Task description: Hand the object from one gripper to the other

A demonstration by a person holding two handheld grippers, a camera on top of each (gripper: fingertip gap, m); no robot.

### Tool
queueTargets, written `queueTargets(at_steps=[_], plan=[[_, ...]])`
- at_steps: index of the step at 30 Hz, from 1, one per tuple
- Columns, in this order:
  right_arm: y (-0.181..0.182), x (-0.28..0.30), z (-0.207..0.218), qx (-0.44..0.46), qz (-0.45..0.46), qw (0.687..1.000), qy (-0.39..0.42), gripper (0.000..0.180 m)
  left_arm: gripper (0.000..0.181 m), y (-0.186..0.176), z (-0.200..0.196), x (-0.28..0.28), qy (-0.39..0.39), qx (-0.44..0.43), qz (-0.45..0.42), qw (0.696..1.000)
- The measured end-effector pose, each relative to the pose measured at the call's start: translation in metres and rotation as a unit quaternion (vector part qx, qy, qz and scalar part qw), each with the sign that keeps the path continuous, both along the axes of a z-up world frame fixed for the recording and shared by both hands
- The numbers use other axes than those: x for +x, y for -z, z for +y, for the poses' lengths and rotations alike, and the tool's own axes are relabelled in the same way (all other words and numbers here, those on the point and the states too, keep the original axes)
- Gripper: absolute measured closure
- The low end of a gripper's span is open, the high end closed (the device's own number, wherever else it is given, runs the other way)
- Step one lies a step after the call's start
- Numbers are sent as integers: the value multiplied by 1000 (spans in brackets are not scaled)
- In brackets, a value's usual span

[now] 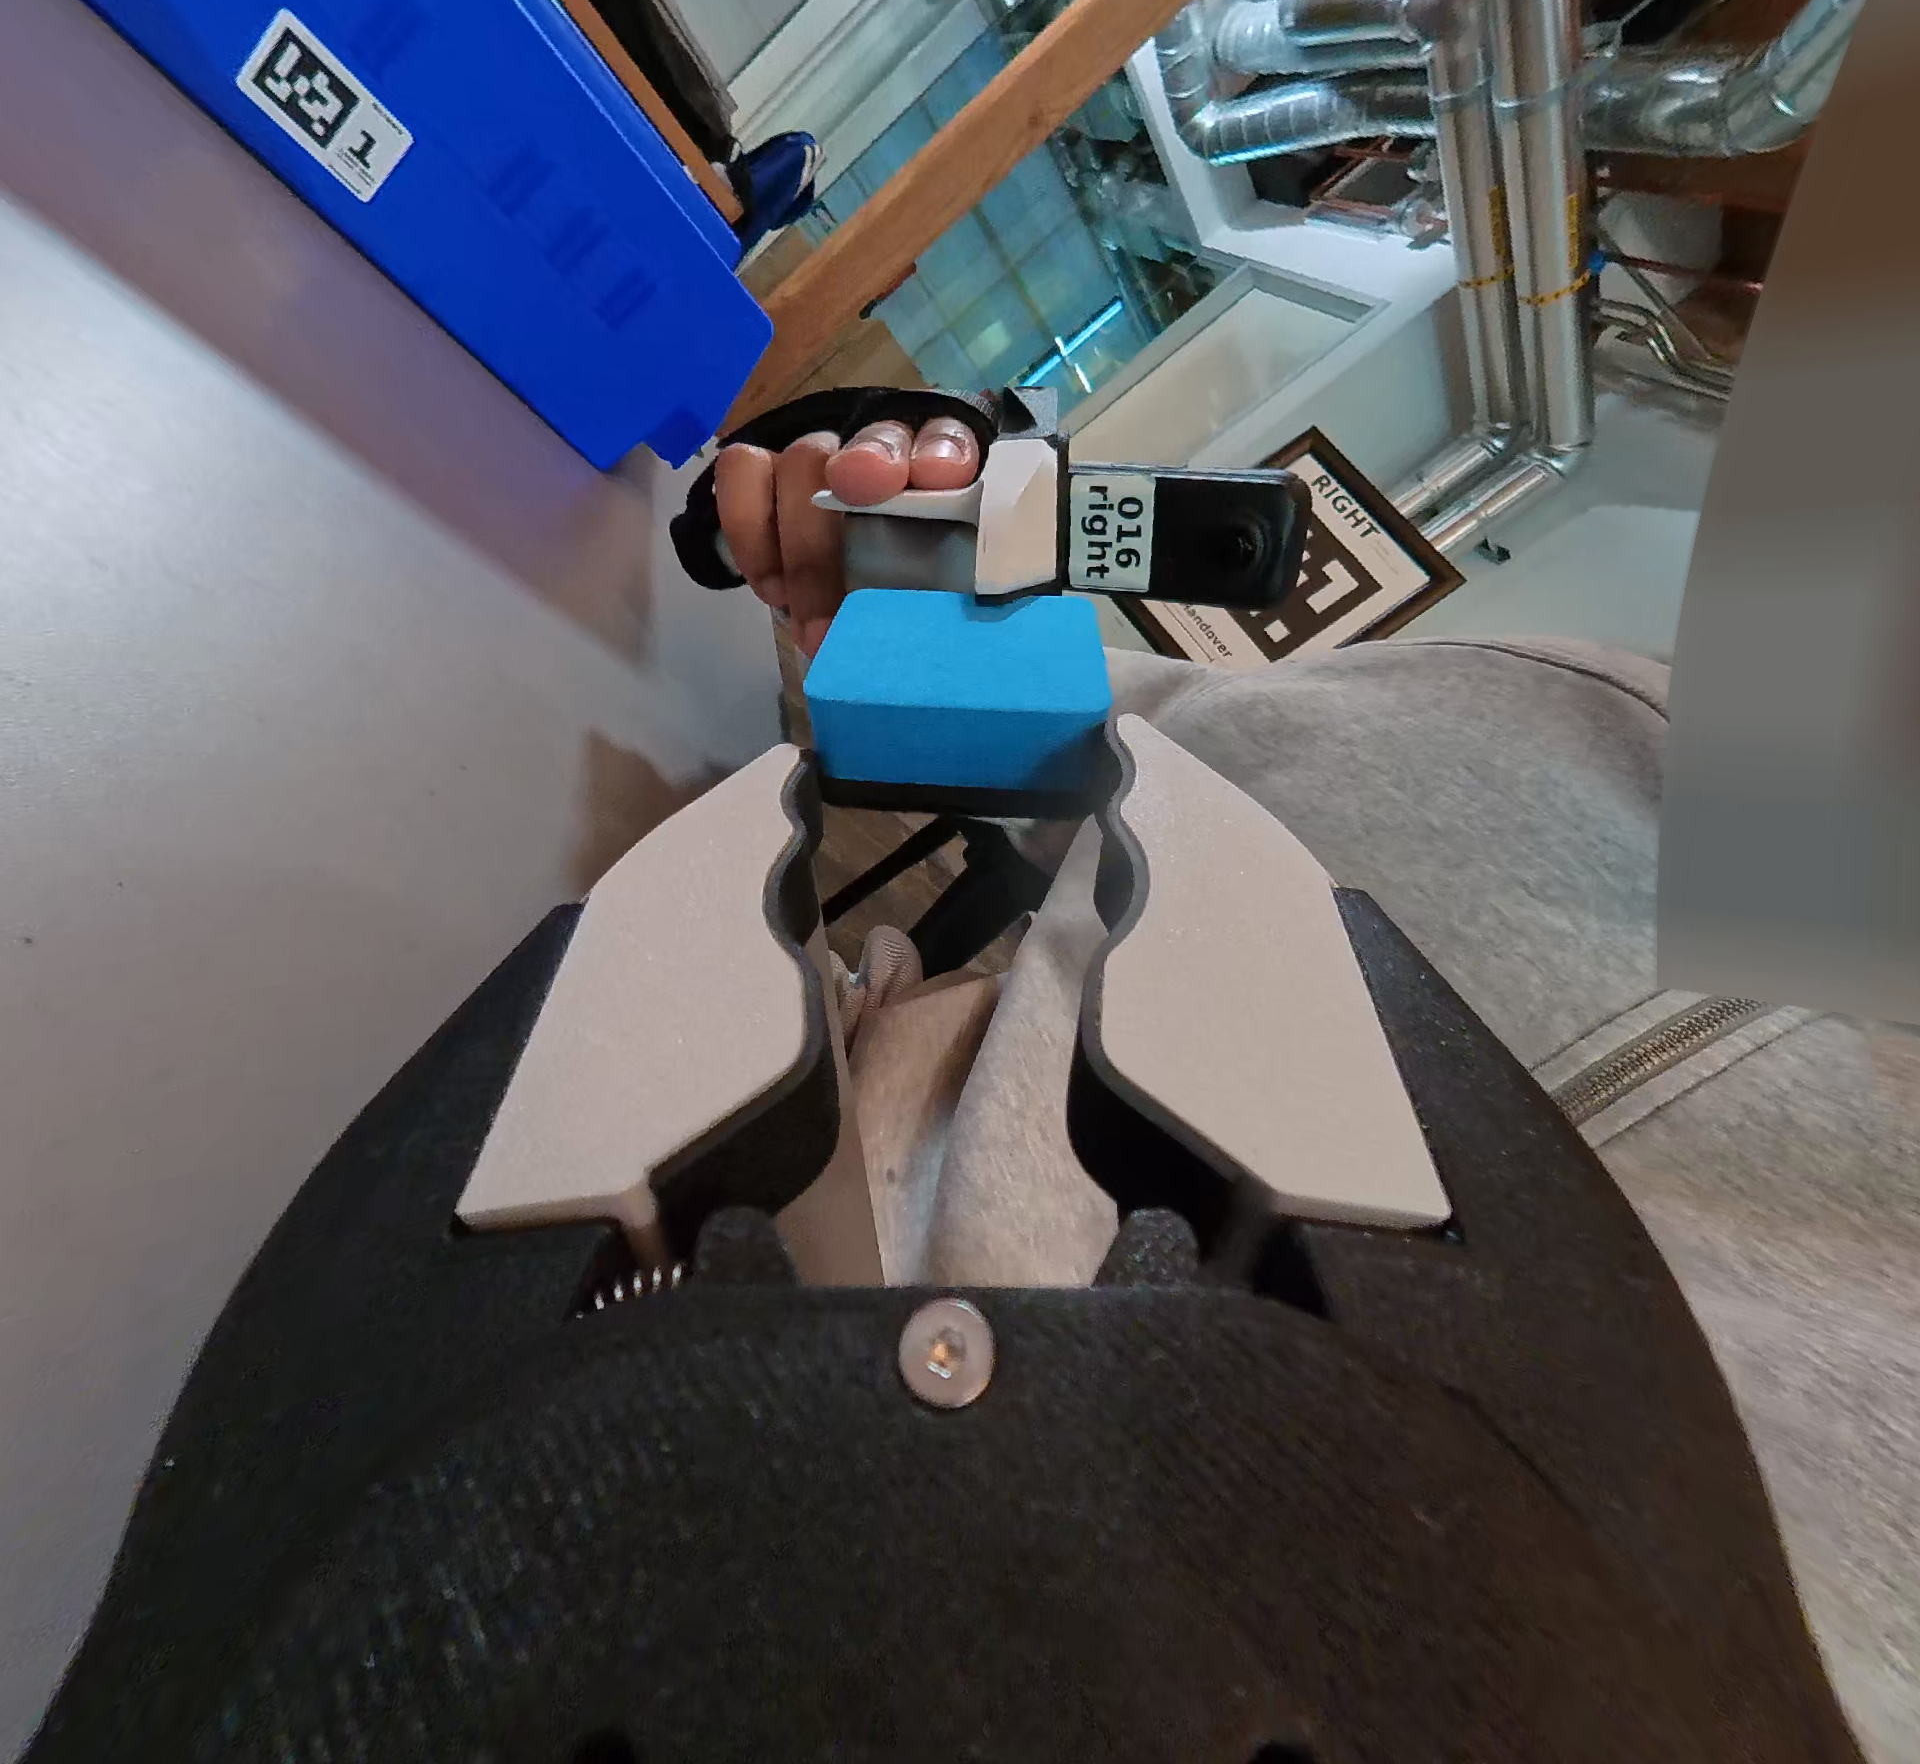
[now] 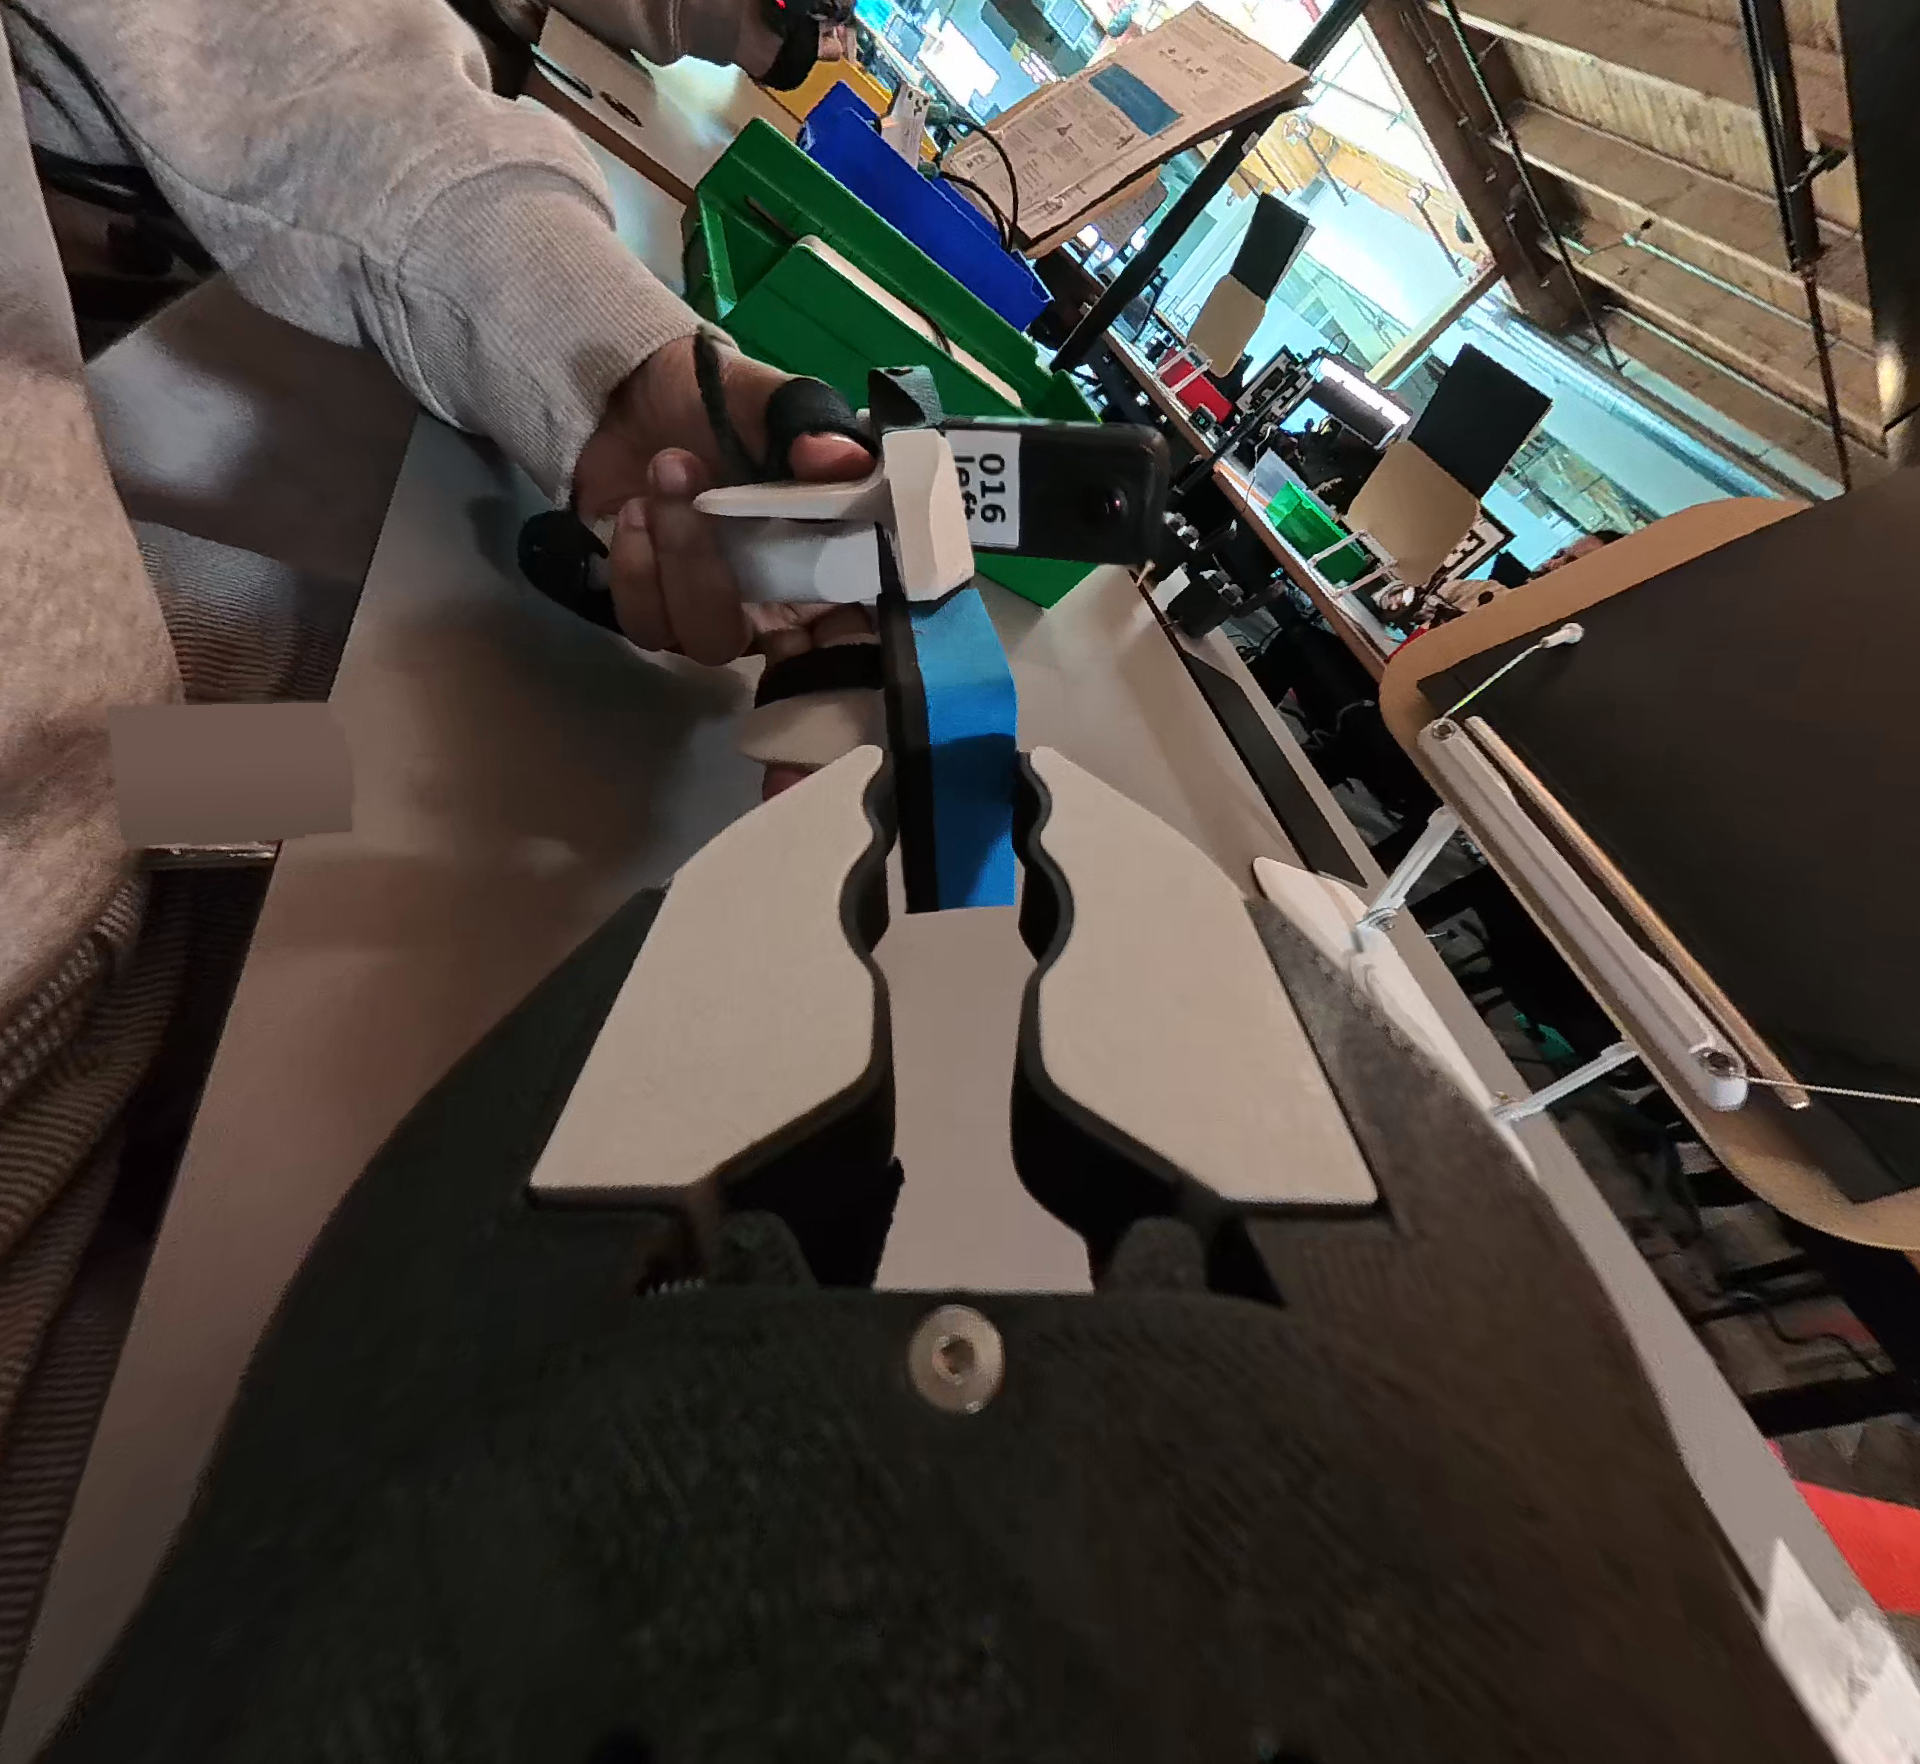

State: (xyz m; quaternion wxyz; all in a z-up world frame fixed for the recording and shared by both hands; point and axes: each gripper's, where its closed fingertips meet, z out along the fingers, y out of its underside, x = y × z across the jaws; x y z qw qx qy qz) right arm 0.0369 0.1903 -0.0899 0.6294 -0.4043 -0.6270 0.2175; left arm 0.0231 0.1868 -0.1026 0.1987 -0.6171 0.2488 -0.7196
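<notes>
A blue foam eraser with a black backing (image 1: 956, 706) sits crosswise between my left gripper's fingertips (image 1: 961, 758), which are shut on its two sides. In the right wrist view the eraser (image 2: 971, 779) stands on edge between my right gripper's fingertips (image 2: 951, 800), which close on its blue and black faces. Both grippers hold it in the air over the table, facing each other. The right gripper's camera body (image 1: 1195, 530) shows just beyond the eraser, and the left gripper's camera body (image 2: 1081, 493) shows likewise. A hand (image 2: 665, 519) grips the left handle.
A blue bin (image 1: 416, 104) stands on the grey table (image 1: 208, 727) at far left. A green bin (image 2: 831, 301) and another blue bin (image 2: 914, 187) stand behind the hand. A dark board with a tan edge (image 2: 1662, 779) is at right. A grey sleeve (image 2: 364, 156) crosses the top left.
</notes>
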Motion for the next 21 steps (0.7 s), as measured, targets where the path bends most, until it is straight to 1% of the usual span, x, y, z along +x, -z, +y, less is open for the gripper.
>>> queueTargets(at_steps=[1, 2, 6, 8, 10, 13, 15, 21], plan=[[0, 0, 0, -7, 0, 1000, 0, 158, 128, -1, 1, 0, -7, 6, -2, 1000], [0, 0, 1, -19, 2, 1000, 1, 158, 128, -3, 3, 0, -17, 13, -7, 1000], [-5, 1, 8, -85, 29, 996, 12, 158, 113, -5, 10, -2, -54, 54, -2, 997], [-6, 3, 12, -144, 42, 989, 12, 158, 111, -8, 13, -3, -75, 87, 0, 993], [-6, 3, 14, -218, 57, 974, 3, 158, 112, -10, 15, -4, -98, 125, 9, 987], [-6, 3, 16, -323, 75, 943, -14, 159, 117, -12, 16, -5, -120, 180, 24, 976], [-5, 3, 18, -378, 82, 922, -21, 159, 125, -14, 16, -6, -129, 202, 24, 971], [-3, 1, 20, -463, 99, 880, -36, 159, 142, -14, 15, -6, -125, 205, 25, 970]])
